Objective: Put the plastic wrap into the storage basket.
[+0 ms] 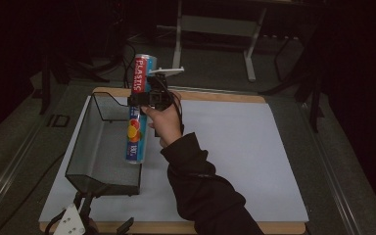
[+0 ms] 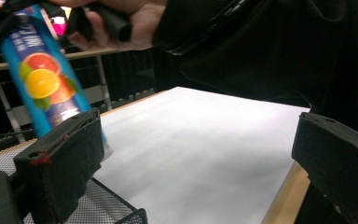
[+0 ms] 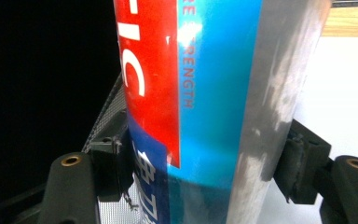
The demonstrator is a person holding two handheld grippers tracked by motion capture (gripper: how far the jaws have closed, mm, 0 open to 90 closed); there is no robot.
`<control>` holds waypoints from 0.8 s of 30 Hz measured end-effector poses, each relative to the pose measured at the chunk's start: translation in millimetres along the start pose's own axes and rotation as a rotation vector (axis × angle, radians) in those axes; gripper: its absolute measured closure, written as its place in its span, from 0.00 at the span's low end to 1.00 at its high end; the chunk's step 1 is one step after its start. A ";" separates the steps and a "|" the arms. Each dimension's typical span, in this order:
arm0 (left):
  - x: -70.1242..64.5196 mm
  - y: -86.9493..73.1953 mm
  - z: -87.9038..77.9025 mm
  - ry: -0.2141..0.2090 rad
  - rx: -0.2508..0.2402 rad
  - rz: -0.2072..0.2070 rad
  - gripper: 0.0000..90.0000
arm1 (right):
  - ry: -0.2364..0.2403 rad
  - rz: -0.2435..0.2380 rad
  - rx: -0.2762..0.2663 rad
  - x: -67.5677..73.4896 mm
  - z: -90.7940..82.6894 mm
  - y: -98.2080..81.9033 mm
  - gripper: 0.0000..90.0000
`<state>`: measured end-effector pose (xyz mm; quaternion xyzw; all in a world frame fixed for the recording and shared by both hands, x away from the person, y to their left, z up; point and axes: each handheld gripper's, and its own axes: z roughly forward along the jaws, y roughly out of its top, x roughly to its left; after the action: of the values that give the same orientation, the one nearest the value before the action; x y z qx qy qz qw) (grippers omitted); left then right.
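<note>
A long blue box of plastic wrap (image 1: 138, 132) with a red label and printed citrus fruit hangs nearly upright over the right rim of a black mesh basket (image 1: 85, 147). My right gripper (image 1: 149, 100) is shut on it around its middle, with a bare hand on the handle. In the right gripper view both pads press the box (image 3: 200, 93) from either side of my right gripper (image 3: 205, 168). My left gripper (image 1: 105, 213) sits low at the table's front edge by the basket's near corner. Its jaws stand wide apart, and my left gripper (image 2: 200, 154) has nothing between them. Beyond its left jaw is the box (image 2: 42, 84).
A white mat (image 1: 235, 156) covers the wooden table (image 1: 215, 227). The basket's mesh (image 2: 107, 205) lies just under my left jaw. A dark sleeve (image 1: 200, 191) reaches in from the bottom. Metal table legs (image 1: 178, 34) stand behind in the dark.
</note>
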<state>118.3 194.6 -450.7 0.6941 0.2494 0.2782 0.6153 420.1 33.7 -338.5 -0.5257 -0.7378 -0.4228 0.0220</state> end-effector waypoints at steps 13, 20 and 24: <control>1.4 -0.7 -2.2 -0.005 -0.002 -0.005 0.03 | -0.089 -0.082 0.126 30.6 50.2 -12.2 0.35; 1.2 -0.4 -2.5 -0.010 -0.004 -0.004 0.03 | -0.099 -0.059 0.218 27.1 67.4 -24.1 0.35; 1.5 -0.5 -2.6 -0.010 -0.004 -0.004 0.03 | -0.130 -0.081 0.268 23.0 76.6 -29.6 0.35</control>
<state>117.5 197.5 -450.9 0.6939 0.2473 0.2741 0.6183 417.9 98.0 -394.5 -0.5139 -0.8083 -0.2861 0.0272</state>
